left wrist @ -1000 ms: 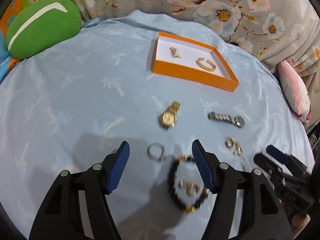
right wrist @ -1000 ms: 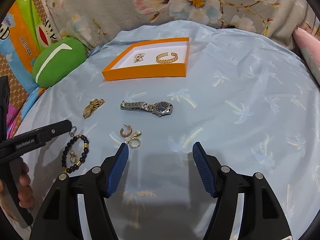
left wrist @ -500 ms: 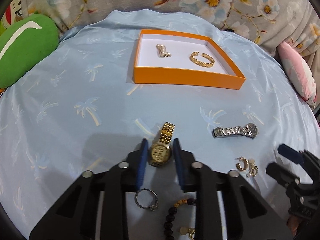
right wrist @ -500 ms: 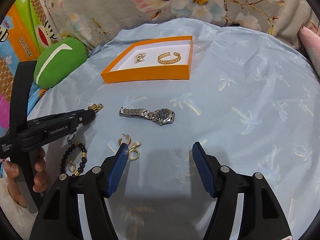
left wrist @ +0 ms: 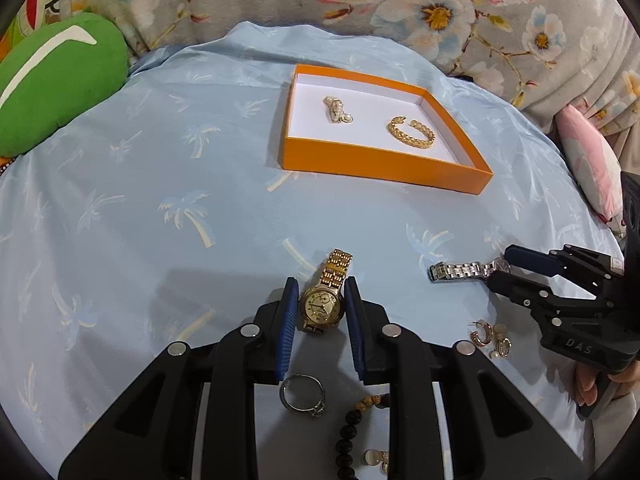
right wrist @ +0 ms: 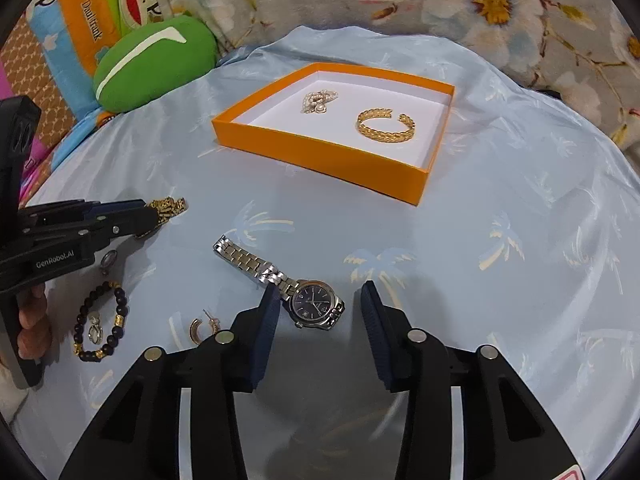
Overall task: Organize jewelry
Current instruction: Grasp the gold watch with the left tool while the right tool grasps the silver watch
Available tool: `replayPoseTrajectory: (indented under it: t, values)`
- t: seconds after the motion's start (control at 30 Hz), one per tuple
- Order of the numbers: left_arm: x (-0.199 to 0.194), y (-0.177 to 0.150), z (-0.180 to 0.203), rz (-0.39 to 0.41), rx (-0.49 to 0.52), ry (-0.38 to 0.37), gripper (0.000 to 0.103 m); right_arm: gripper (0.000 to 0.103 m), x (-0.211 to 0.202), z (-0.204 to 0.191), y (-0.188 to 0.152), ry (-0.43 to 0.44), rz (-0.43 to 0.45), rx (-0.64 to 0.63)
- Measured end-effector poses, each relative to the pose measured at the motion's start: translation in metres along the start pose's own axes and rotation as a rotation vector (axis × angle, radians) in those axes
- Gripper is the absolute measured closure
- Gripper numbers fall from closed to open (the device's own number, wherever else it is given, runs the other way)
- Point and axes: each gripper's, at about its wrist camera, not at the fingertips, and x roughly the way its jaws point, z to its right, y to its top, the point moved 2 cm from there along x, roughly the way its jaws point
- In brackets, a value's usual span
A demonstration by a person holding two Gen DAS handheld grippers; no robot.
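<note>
A home, likely a bedroom. A palm-print sheet (left wrist: 160, 200) covers the bed, backed by floral bedding (left wrist: 400, 8). A green cushion (right wrist: 156, 60) lies beside it.

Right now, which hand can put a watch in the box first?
Left. Its tool is shut on the gold watch, ready to lift to the box. The right tool is open around the silver watch.

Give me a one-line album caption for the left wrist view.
Left gripper fingers close around the gold watch; beyond, the orange box holds a gold bangle.
</note>
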Motion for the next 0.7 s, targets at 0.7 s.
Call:
replayPoseTrajectory:
  t: [0.7]
  values:
    - [-0.002, -0.002, -0.005, 0.01, -0.018, 0.015, 0.08, 0.074, -0.043, -0.004, -0.024, -0.091, 0.092, 0.335]
